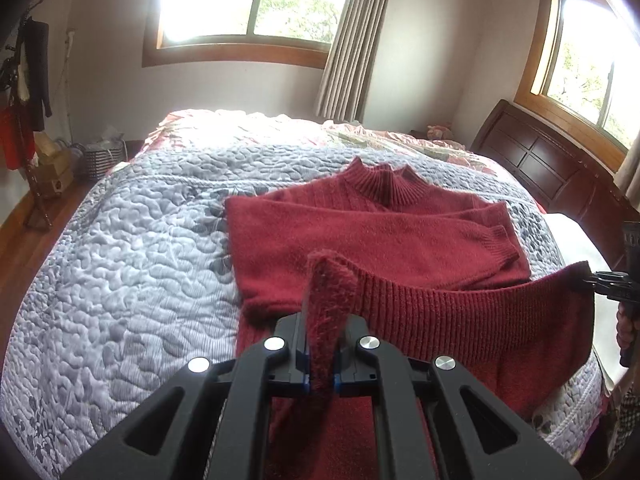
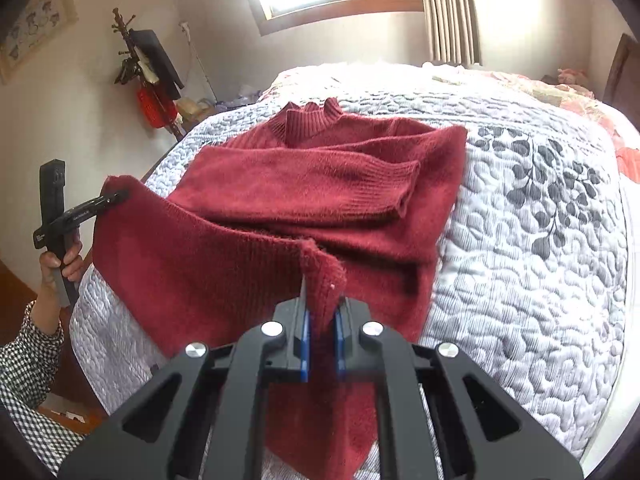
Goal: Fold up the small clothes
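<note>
A dark red knitted sweater (image 1: 360,232) lies face up on the quilted bed (image 1: 140,260), collar away from me, both sleeves folded across its chest. Its ribbed hem is lifted off the bed and stretched between the two grippers. My left gripper (image 1: 322,336) is shut on one hem corner, which sticks up between the fingers. At the right edge of the same view, my right gripper (image 1: 588,280) pinches the other corner. In the right wrist view, the right gripper (image 2: 322,320) is shut on its hem corner of the sweater (image 2: 320,184), and the left gripper (image 2: 118,198) clamps the far corner.
A dark wooden headboard (image 1: 540,160) stands at the right of the bed. By the wall are a coat stand (image 2: 140,72) with hanging clothes and a striped basket (image 1: 100,156). A person's hand (image 2: 60,264) in a checked sleeve holds the left gripper beside the bed's edge.
</note>
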A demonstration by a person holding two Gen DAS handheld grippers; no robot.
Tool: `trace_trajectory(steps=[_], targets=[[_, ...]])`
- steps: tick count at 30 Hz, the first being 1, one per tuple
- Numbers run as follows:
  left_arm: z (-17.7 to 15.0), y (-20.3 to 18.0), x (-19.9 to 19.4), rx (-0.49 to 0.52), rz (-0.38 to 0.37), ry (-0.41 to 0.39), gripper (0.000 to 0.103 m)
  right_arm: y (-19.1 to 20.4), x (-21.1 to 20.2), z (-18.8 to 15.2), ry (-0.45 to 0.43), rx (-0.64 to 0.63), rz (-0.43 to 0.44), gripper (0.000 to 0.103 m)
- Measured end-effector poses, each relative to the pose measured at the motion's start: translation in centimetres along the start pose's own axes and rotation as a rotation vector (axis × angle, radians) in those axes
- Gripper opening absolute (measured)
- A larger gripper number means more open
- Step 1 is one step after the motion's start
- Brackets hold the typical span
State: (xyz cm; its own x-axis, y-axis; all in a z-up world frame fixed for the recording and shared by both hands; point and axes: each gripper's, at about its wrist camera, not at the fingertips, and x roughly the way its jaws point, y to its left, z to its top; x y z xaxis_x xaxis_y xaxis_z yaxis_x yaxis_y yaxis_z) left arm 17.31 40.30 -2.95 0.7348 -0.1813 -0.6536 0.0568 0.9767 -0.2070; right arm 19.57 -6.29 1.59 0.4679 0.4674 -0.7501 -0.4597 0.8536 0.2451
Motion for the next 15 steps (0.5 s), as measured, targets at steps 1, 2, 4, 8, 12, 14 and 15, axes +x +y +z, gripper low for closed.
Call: trace_trajectory(steps=[1,2,4,8,12,14,15], targets=[[0.7,0.2,0.3,-0.012,0.000,-0.006,0.007,-0.2,0.1,0.7,-0.006,0.007,-0.003,0.008],[1.5,0.4,0.6,-0.026,0.002,-0.013,0.007,-0.5,0.3,1.7,-0.012,0.010,-0.009,0.008],[3.1,0.7,1.5,-0.045,0.011,-0.026,0.007,-1.2,0.6,3.7,-0.023,0.022,-0.023,0.008],[6.1,0.8,3.3,-0.047,0.046,-0.053,0.007,-2.7,1.3,7.8,-0.043,0.064,-0.054,0.007],[9.0,1.1,5.6,-0.055,0.093,-0.080,0.007,-4.7,2.5,11.5,-0.056,0.121,-0.060,0.007],[10.4,1.3,6.9,-0.049,0.111,-0.081,0.007,-5.5,3.6,13.1,-0.055,0.141,-0.066,0.007],[11.0,1.4,7.6,-0.052,0.120,-0.079,0.007,-5.9,4.2,13.9,-0.055,0.146,-0.075,0.007]])
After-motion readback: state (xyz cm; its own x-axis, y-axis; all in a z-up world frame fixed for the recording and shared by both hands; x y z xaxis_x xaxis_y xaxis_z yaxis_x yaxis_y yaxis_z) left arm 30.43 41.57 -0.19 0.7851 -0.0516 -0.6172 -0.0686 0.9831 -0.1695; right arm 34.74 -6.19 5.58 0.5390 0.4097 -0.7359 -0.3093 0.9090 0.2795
